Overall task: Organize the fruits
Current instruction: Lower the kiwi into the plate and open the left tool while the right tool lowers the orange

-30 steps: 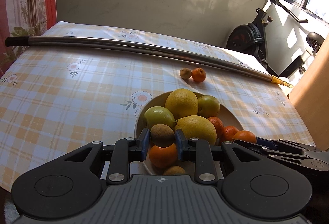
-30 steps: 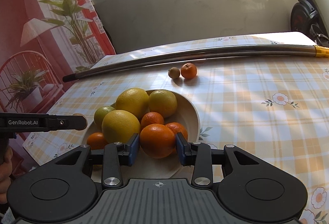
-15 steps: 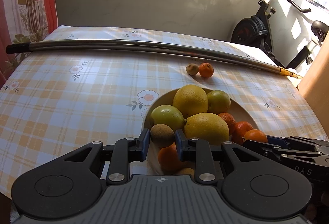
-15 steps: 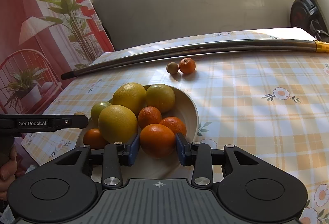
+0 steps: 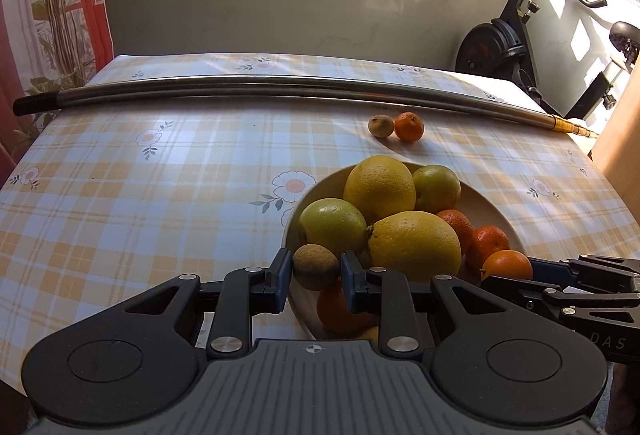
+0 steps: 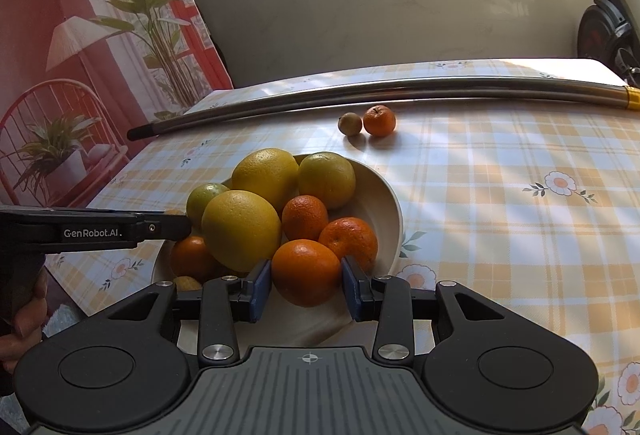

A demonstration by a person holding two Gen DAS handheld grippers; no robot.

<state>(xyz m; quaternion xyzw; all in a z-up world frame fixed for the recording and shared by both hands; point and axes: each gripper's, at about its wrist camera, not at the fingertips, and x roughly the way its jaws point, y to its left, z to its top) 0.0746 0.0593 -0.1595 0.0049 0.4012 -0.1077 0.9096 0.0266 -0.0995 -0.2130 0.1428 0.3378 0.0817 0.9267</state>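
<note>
- Jaws of the left gripper [image 5: 315,275] are clamped on a small brown kiwi [image 5: 315,266], which is held at the near left rim of the bowl [image 5: 486,208], above an orange inside it.
- Jaws of the right gripper [image 6: 307,288] are closed on a glossy tangerine [image 6: 306,272], held over the near part of the bowl [image 6: 383,206].
- Lettering "GenRobot.AI" is read in white on the side of the left gripper [image 6: 96,230] in the right wrist view; "DAS" is read on the right gripper's body [image 5: 568,289] in the left wrist view, the rest being cut off.
- Fruit is piled in the cream bowl: two large yellow citrus fruits [image 5: 414,245], two greenish ones [image 5: 333,224] and several small oranges [image 6: 305,217], touching one another.
- A second kiwi [image 5: 381,125] and a small tangerine [image 5: 409,126] are seen touching each other on the checked, flowered tablecloth [image 5: 120,203], beyond the bowl.
- A long metal pole [image 5: 280,89] with a gold end is laid across the far side of the table.
- An exercise bike [image 5: 504,43] is seen at the wall, and a printed curtain [image 6: 80,35] at the left.
- Part of a hand [image 6: 20,319] is seen under the left gripper's handle.
</note>
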